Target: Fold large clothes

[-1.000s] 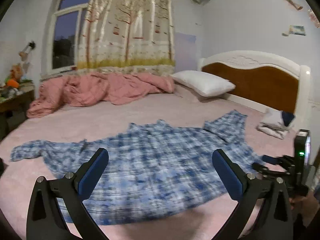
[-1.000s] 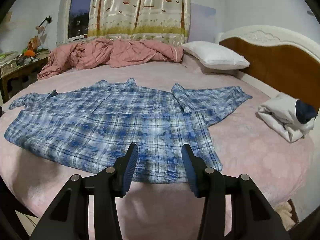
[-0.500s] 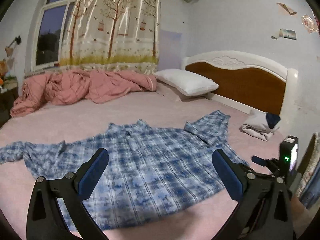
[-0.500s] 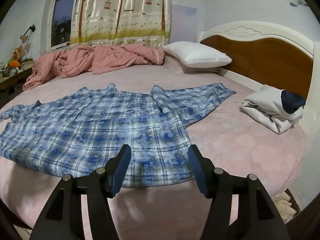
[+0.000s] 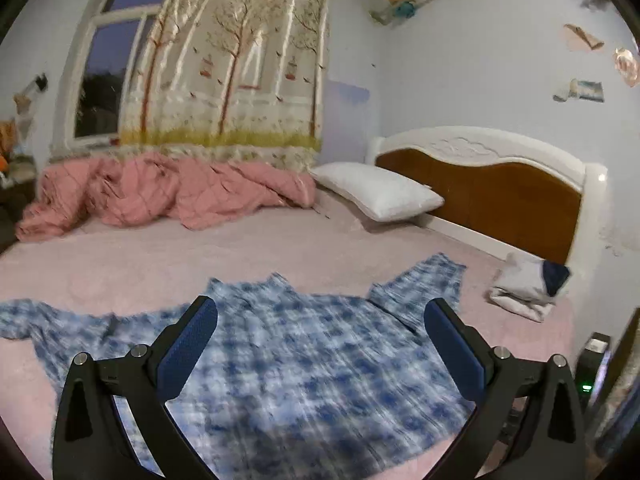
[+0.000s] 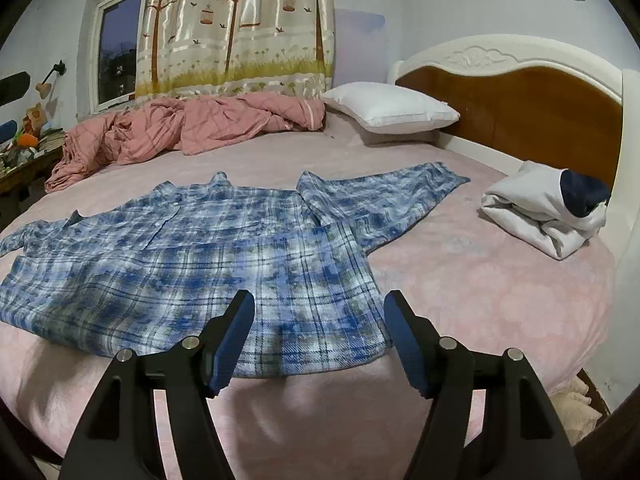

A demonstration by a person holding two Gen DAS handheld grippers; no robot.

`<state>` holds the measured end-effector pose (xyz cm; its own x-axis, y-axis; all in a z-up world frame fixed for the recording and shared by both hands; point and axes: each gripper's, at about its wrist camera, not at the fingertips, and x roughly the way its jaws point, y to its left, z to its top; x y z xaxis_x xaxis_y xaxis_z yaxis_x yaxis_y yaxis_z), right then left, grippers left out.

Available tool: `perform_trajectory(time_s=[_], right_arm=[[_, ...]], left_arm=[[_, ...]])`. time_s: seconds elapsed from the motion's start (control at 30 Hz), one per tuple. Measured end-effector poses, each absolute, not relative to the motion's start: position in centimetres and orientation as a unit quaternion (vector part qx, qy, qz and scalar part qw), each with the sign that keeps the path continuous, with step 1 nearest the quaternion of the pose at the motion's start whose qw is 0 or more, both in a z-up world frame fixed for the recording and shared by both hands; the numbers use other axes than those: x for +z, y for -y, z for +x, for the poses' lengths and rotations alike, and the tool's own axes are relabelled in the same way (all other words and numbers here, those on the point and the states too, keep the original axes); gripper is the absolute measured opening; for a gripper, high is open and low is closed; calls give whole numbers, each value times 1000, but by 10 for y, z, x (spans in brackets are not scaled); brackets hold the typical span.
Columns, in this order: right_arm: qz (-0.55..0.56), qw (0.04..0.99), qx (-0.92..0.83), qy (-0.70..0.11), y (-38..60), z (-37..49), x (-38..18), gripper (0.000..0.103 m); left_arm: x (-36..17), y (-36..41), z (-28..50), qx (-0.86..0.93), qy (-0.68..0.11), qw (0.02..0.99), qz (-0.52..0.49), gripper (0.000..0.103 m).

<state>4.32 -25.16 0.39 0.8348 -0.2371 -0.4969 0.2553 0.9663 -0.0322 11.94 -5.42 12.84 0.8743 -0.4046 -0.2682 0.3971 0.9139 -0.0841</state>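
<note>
A blue and white plaid shirt (image 6: 208,256) lies spread flat on the pink bed (image 6: 500,300), collar toward the far side and one sleeve stretched toward the headboard. It also shows, blurred, in the left wrist view (image 5: 312,372). My left gripper (image 5: 320,316) is wide open and empty, held above the shirt's near part. My right gripper (image 6: 320,312) is open and empty, just above the shirt's near hem at its right corner. Neither gripper touches the cloth.
A crumpled pink quilt (image 6: 180,128) and a white pillow (image 6: 388,108) lie at the bed's far side. A folded white and navy garment (image 6: 552,208) sits near the wooden headboard (image 6: 532,108). A cluttered side table (image 6: 24,152) stands at left.
My right gripper has opened wider and shifted toward the shirt's right hem corner. My left gripper's view has swung right and up; the shirt itself has not moved.
</note>
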Motion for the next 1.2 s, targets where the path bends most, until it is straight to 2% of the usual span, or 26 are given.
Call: perform_trajectory(time_s=[0.43,0.7,0.97,1.2], right_arm=[[19,954,-132,-268,254,48,-2,69],[28,952,-131,-276,259,51,-5,69],[35,950,-139,-279,266,51,-6,69],[105,953,-142,-245,316,54,31,69]], left_arm=[[78,68,134,-144,-116,982,45,103],[36,55,164,-137,-177,974,26,103],[6,53,173,-102,-188,976,36,103],[2,41,187,-91,-211,973,14,103]])
